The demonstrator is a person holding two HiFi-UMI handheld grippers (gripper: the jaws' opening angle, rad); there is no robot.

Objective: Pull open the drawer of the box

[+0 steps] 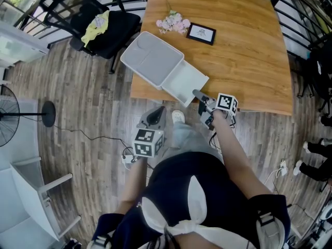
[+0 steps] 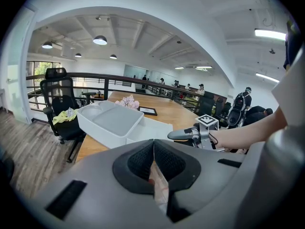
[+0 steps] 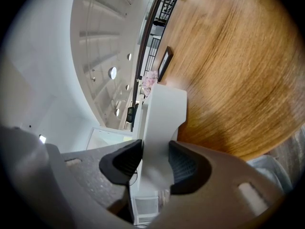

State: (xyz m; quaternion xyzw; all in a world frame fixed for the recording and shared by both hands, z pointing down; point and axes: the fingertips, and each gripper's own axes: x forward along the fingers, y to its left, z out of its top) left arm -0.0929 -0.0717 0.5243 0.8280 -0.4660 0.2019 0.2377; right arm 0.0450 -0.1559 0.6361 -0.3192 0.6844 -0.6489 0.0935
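Observation:
A white box [image 1: 151,57] lies at the near left corner of the wooden table [image 1: 244,61]. Its drawer [image 1: 185,81] is slid out toward me, past the table edge. My right gripper [image 1: 199,96] is at the drawer's front lip. In the right gripper view its jaws [image 3: 155,163] are shut on the white drawer front [image 3: 164,109], one pad on each side. The left gripper [image 1: 155,115] hangs below the table edge, apart from the box, jaws shut with nothing in them [image 2: 154,159]. From the left gripper view the box [image 2: 107,123] and the right gripper [image 2: 174,135] show ahead.
A small framed picture [image 1: 201,33] and a bunch of pale pink flowers [image 1: 174,23] lie on the table behind the box. A black office chair with a yellow cloth [image 1: 96,27] stands left of the table. A floor fan [image 1: 8,113] is at the far left.

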